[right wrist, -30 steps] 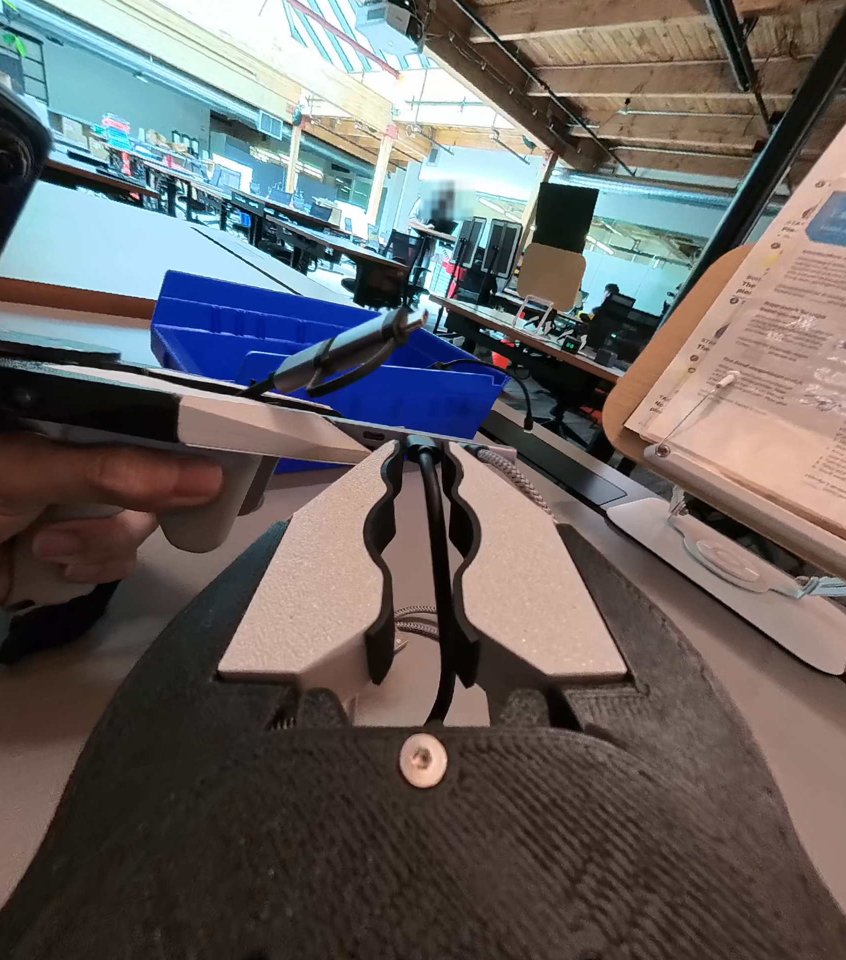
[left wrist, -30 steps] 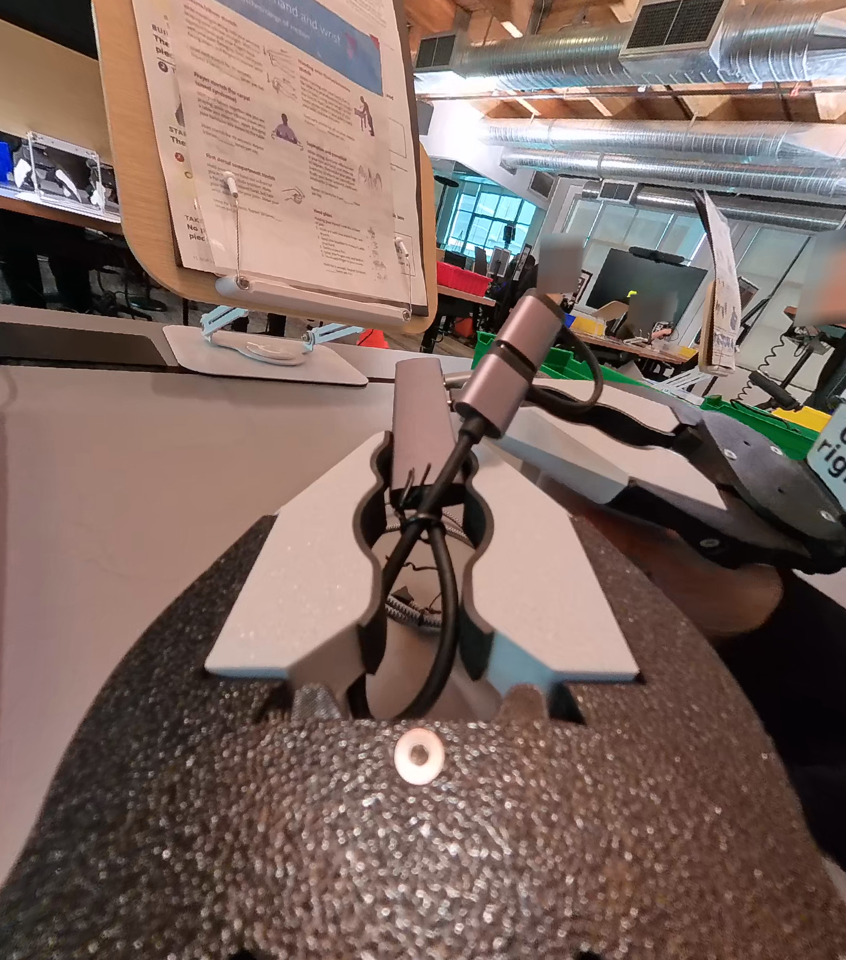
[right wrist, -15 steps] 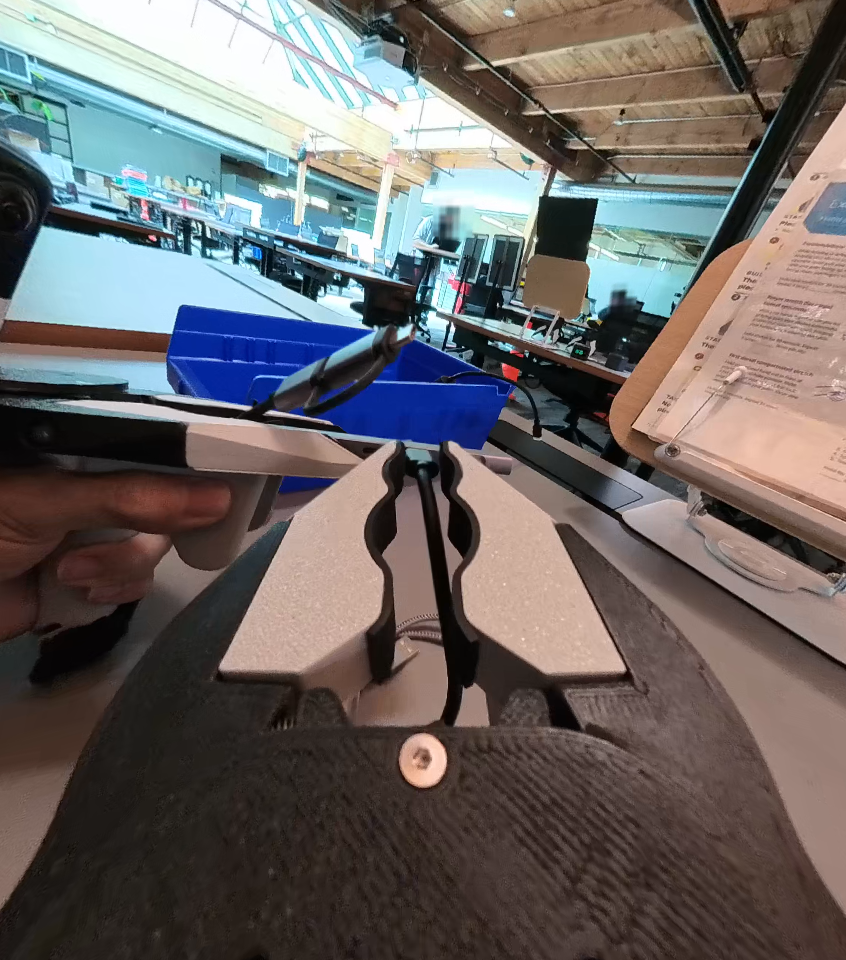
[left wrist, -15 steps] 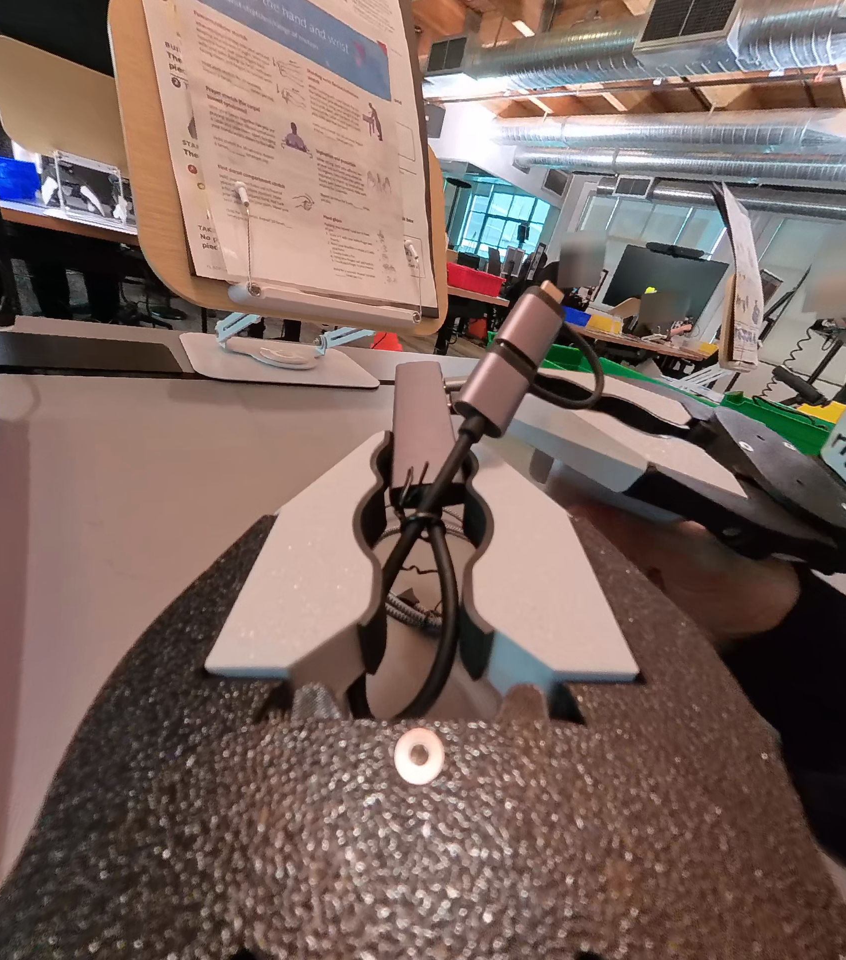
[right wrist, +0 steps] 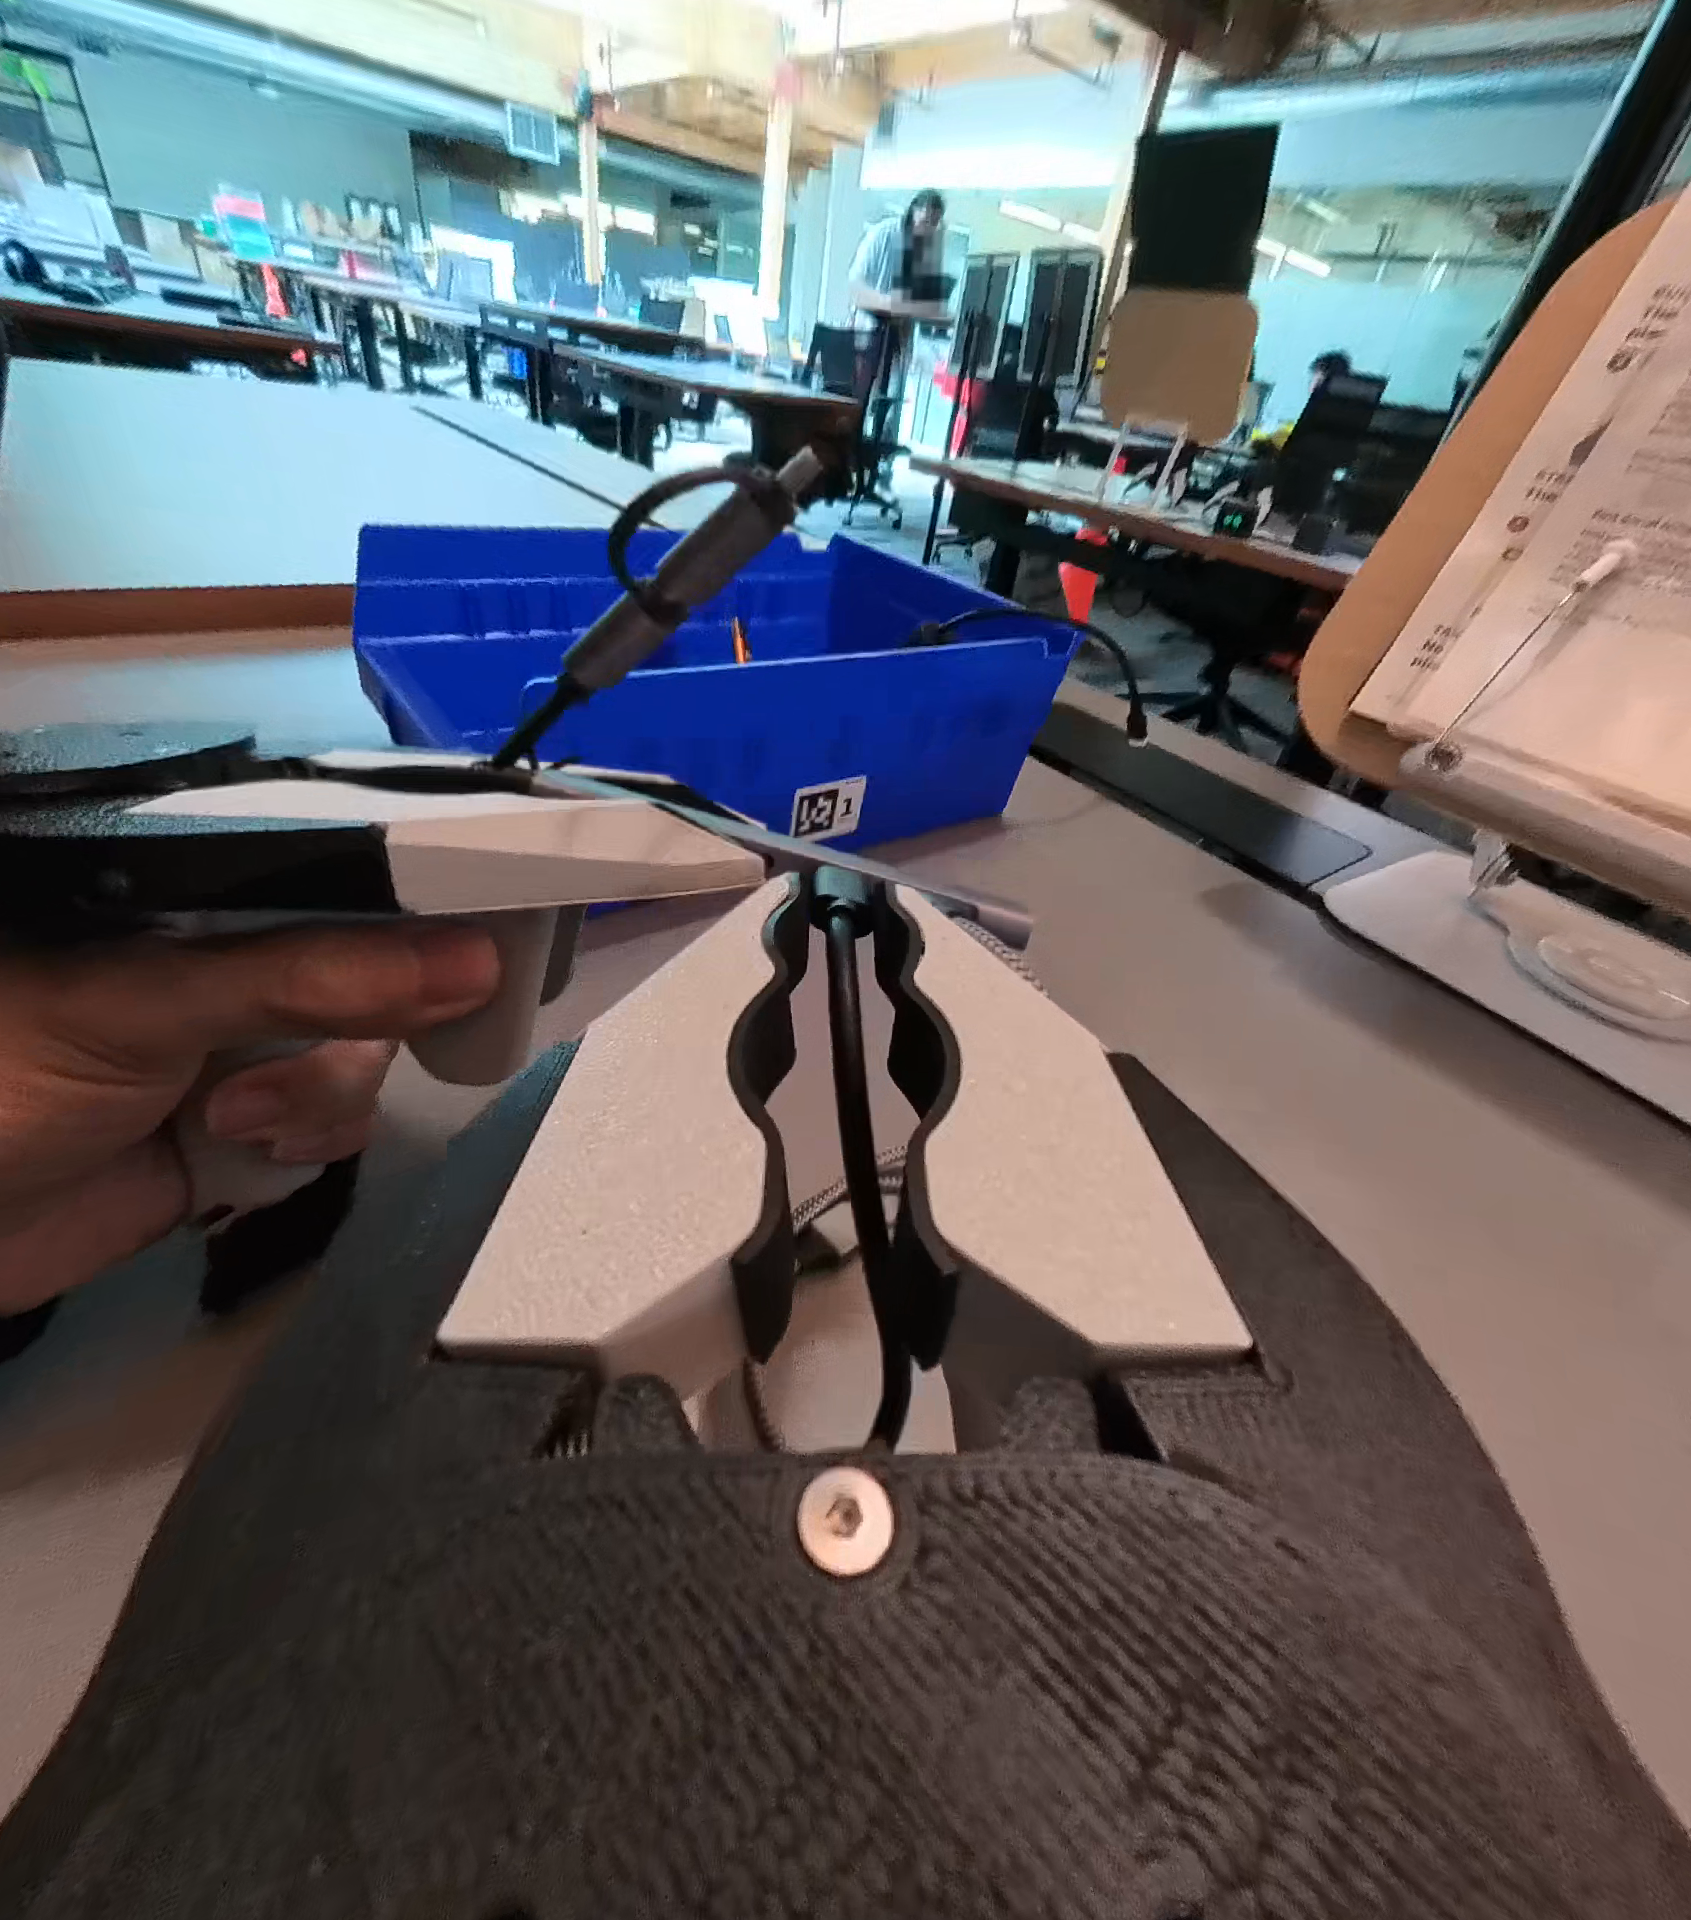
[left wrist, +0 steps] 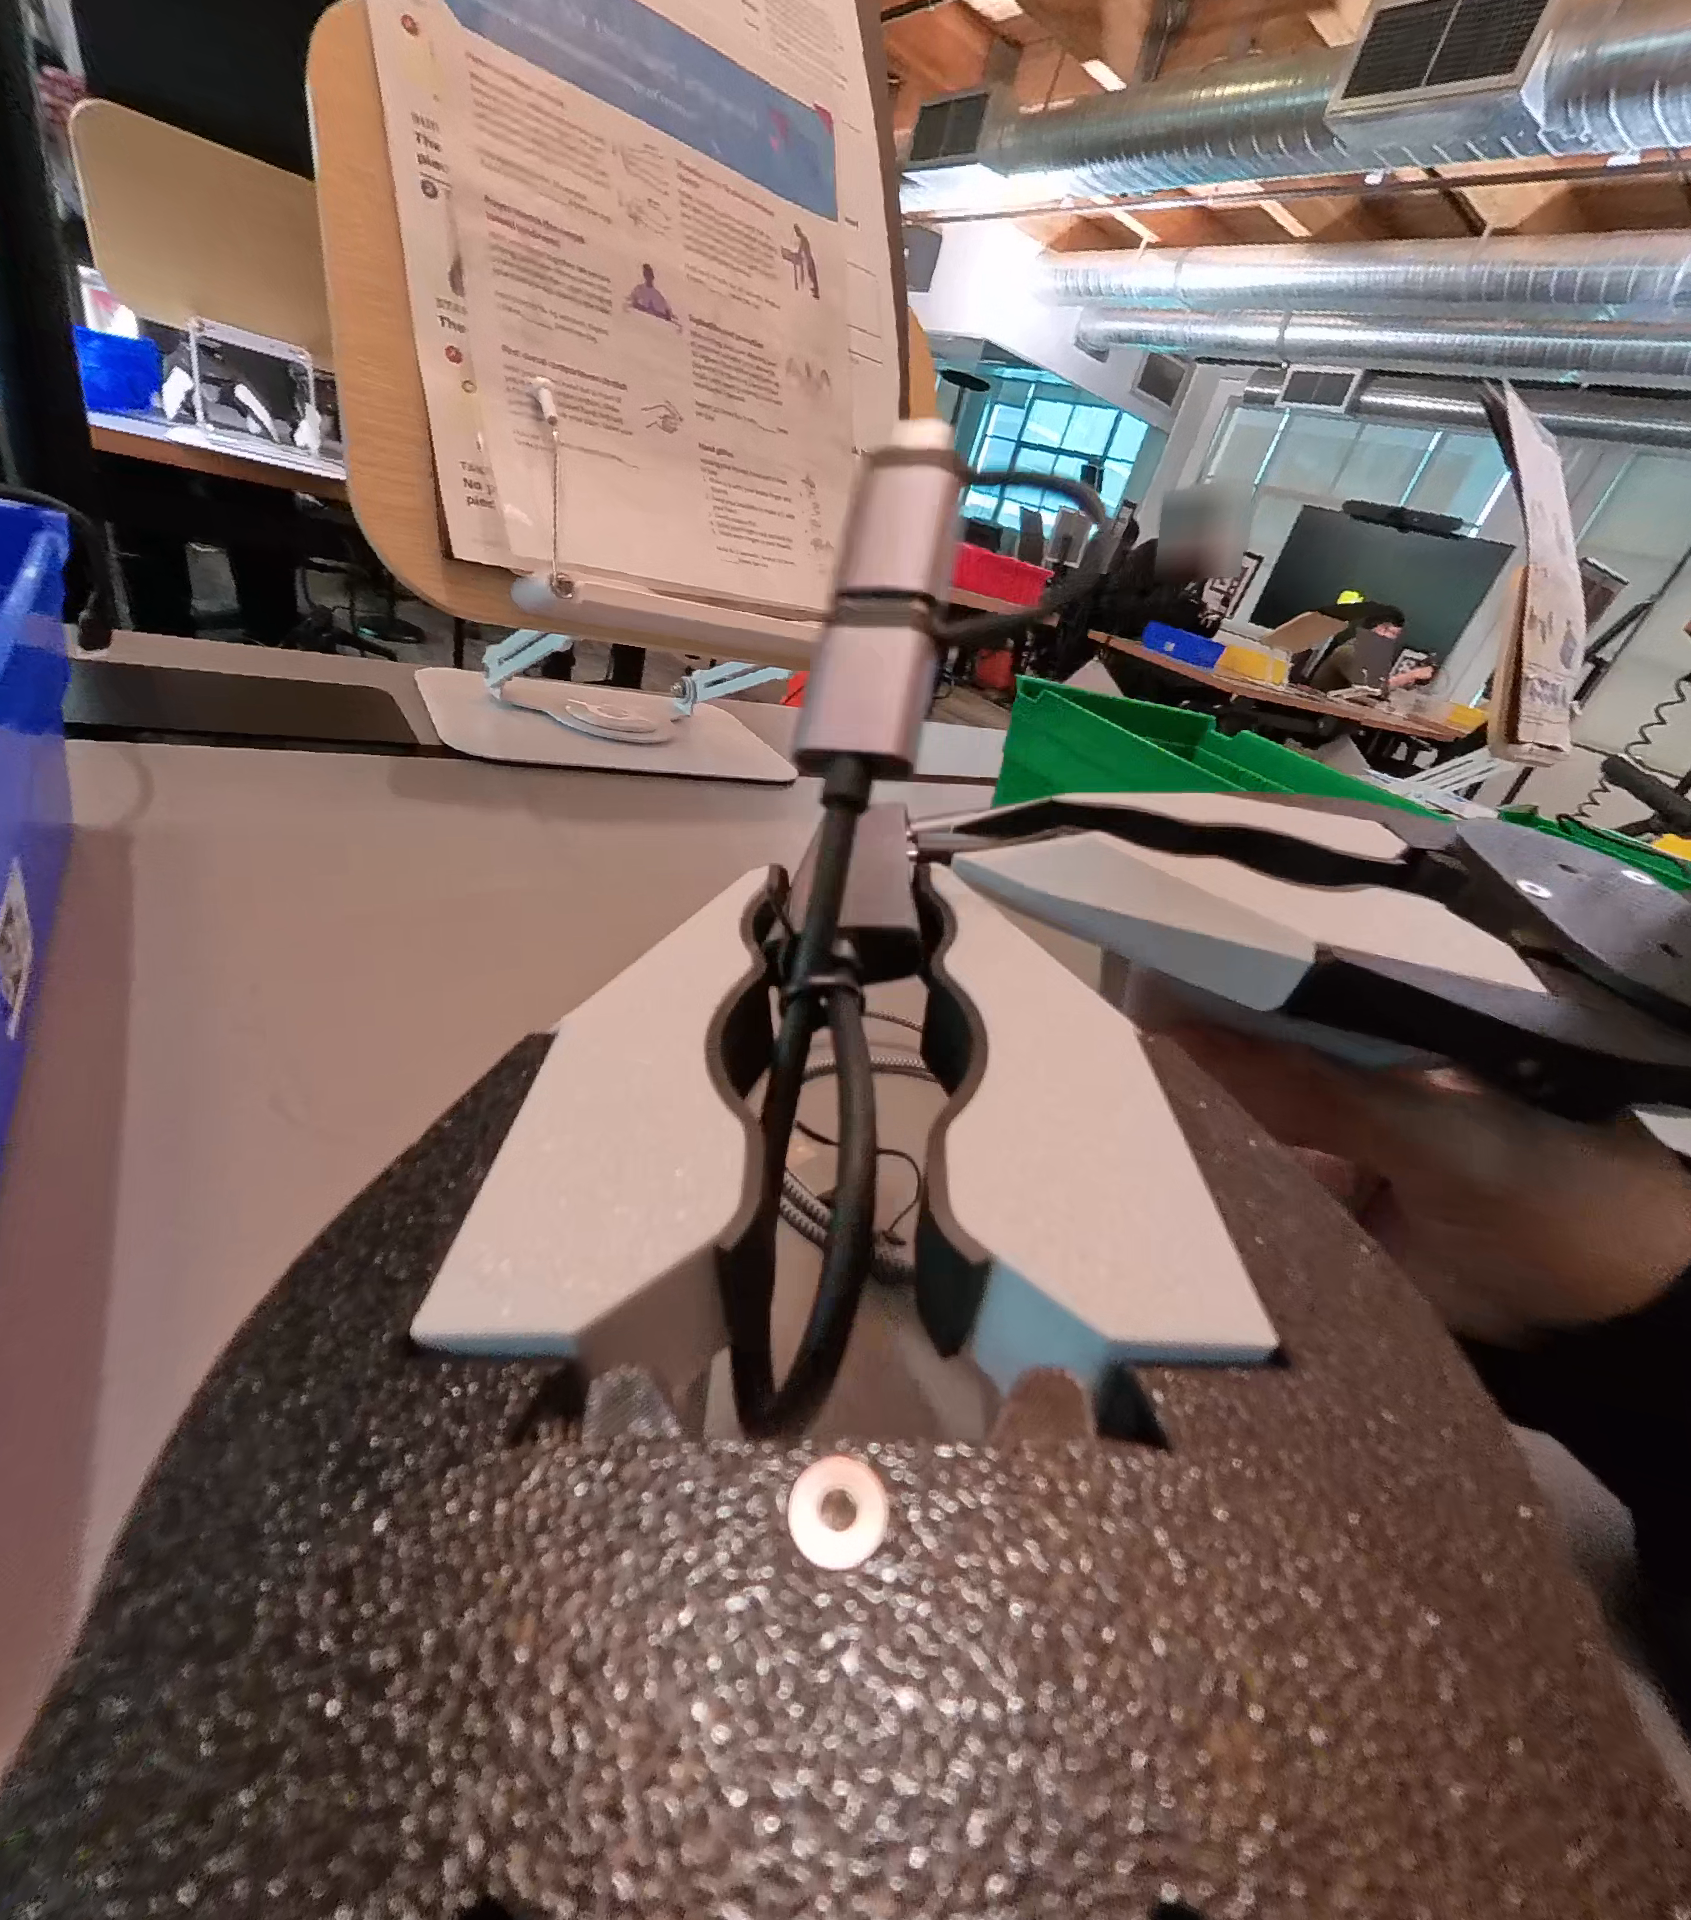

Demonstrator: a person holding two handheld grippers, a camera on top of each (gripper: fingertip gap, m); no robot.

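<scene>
Left tongs (left wrist: 846,914): I read them as clamped on a dark grey slab-shaped adapter body (left wrist: 877,883), tip poking out past the fingertips.
Black cable (left wrist: 825,1091): loops down between my left fingers, rises up in front of the adapter body.
Metal plug (left wrist: 888,613): grey sleeve with a pale tip, standing nearly upright at the cable's top end, above the left tongs; a thin black tether loops off its side.
Right tongs (right wrist: 846,899): closed on a black cable end (right wrist: 841,894) pinched at the very tips; the cord hangs back through the gap.
Relation: in the left wrist view the right tongs (left wrist: 934,836) come in sideways, tips touching or just beside the adapter body; I cannot tell which.
Hands: a hand (right wrist: 93,1091) grips the left handle.
Blue bin (right wrist: 716,686): on the tabletop (right wrist: 1288,1091) beyond both tongs, a small square label on its front wall.
Document stand (left wrist: 612,312): wooden board with printed sheets, on a pale base, far side of the tabletop.
Green bin (left wrist: 1132,758): behind the right tongs.
</scene>
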